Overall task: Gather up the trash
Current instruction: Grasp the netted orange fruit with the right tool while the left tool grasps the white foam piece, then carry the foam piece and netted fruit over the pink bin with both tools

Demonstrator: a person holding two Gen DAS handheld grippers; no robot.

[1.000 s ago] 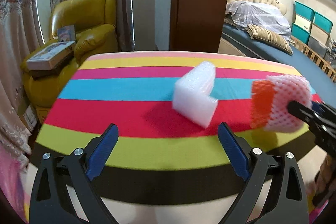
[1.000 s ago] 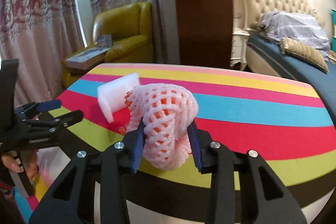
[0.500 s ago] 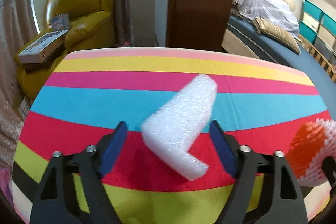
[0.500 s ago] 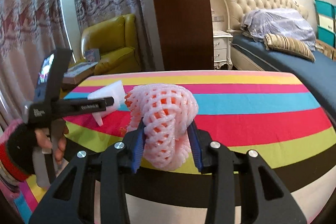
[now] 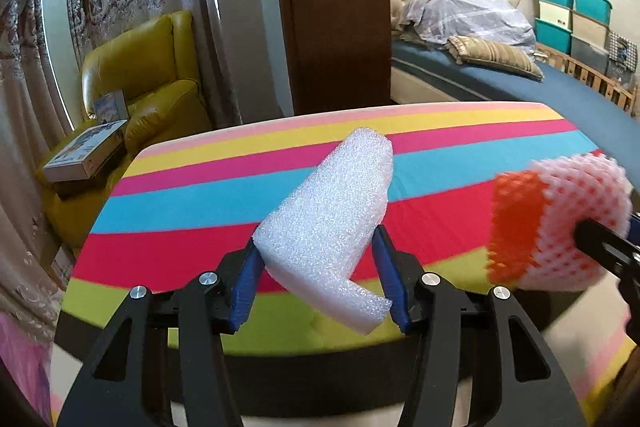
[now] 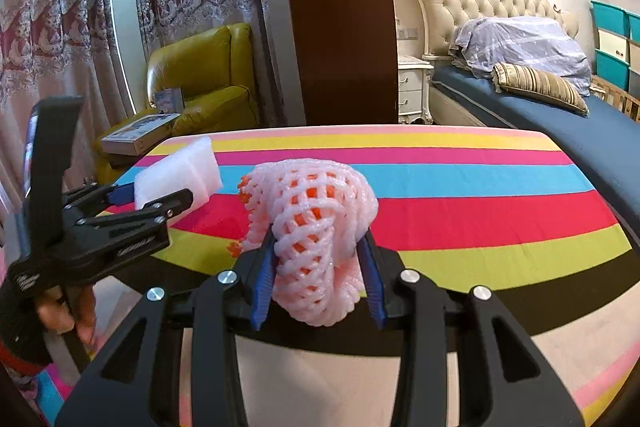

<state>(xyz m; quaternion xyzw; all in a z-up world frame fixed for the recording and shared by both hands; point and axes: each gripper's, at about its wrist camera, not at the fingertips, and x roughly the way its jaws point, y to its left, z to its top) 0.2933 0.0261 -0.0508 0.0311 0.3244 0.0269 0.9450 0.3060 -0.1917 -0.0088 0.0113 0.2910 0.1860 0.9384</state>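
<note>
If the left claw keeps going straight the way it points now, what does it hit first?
Probably nothing soon: the left claw, shut on the white foam piece, points across the bare striped table. Beyond looks like the brown panel; depth unclear.

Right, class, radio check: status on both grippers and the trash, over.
Left gripper shut on white foam piece. Right gripper shut on pink foam net. Both pieces held above the striped table. No bin in view, over.

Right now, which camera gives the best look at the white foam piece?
The left wrist view: the white foam piece fills the centre, its L-shape clear between the left tongs. The right wrist view shows only a small part at left.
</note>
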